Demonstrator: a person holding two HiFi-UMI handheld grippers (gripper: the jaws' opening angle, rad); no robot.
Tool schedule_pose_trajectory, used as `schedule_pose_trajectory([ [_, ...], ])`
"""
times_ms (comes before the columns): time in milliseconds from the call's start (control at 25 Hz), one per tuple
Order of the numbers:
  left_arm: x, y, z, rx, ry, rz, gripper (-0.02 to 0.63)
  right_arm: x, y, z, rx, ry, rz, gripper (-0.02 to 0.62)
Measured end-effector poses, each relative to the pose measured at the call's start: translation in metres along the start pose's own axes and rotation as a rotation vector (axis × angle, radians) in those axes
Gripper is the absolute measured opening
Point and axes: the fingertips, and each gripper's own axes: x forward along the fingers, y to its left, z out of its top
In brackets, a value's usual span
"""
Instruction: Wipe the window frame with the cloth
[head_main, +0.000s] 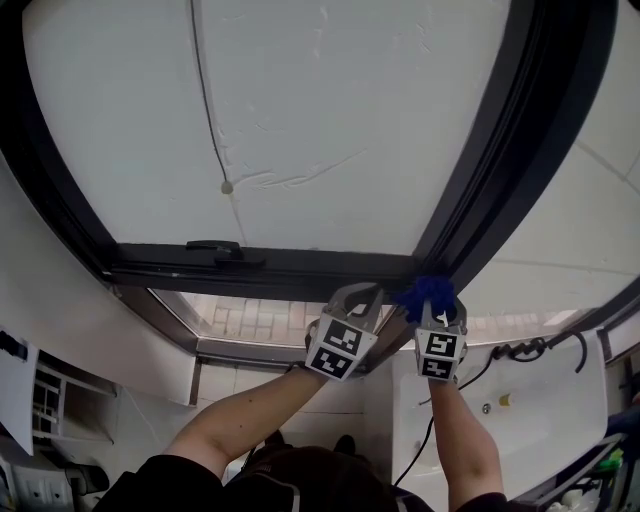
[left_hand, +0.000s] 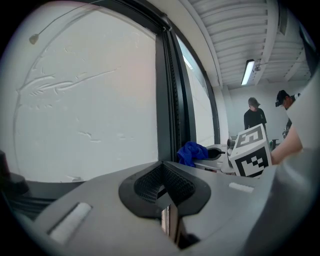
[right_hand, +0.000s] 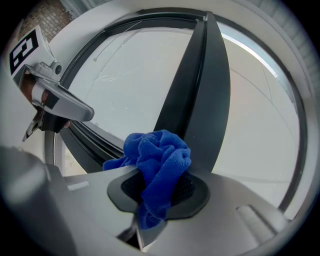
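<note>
A crumpled blue cloth (head_main: 428, 293) is clamped in my right gripper (head_main: 434, 305), which is shut on it. The cloth (right_hand: 157, 160) is bunched against the dark window frame (head_main: 270, 268), at the corner where the bottom rail meets the right upright (right_hand: 200, 90). Just left of it, my left gripper (head_main: 356, 298) hovers by the bottom rail, shut with nothing between its pads. From the left gripper view, that gripper (left_hand: 161, 169) points at the white pane, and the cloth (left_hand: 191, 152) shows beside the upright (left_hand: 167, 100).
A black window handle (head_main: 215, 248) lies on the bottom rail to the left. A thin cord with a bead (head_main: 227, 187) hangs across the pane. A white sill (head_main: 530, 400) with a black cable (head_main: 530, 350) lies lower right. Two people (left_hand: 255, 115) stand far off.
</note>
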Motion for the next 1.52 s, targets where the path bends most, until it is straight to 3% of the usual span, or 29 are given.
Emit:
schedule_pose_trajectory([
  [440,0.002,0.002,-0.025,-0.026,0.034,0.001,-0.006,0.004,0.007,-0.017,0.030,0.023,0.020,0.083],
  [800,-0.012,-0.016,-0.032,-0.096,0.033,0.022,-0.006,-0.037,0.007,-0.016,0.094,-0.031,0.061,0.083],
  [1000,-0.009,-0.020,-0.033,-0.075,0.038,0.040,-0.008,-0.038,0.003,-0.028,0.100,-0.018,0.094,0.083],
  [1520,0.008,0.003,-0.044,-0.117,0.048,0.202,-0.006,0.004,0.019,-0.024,0.085,-0.065,0.279,0.083],
])
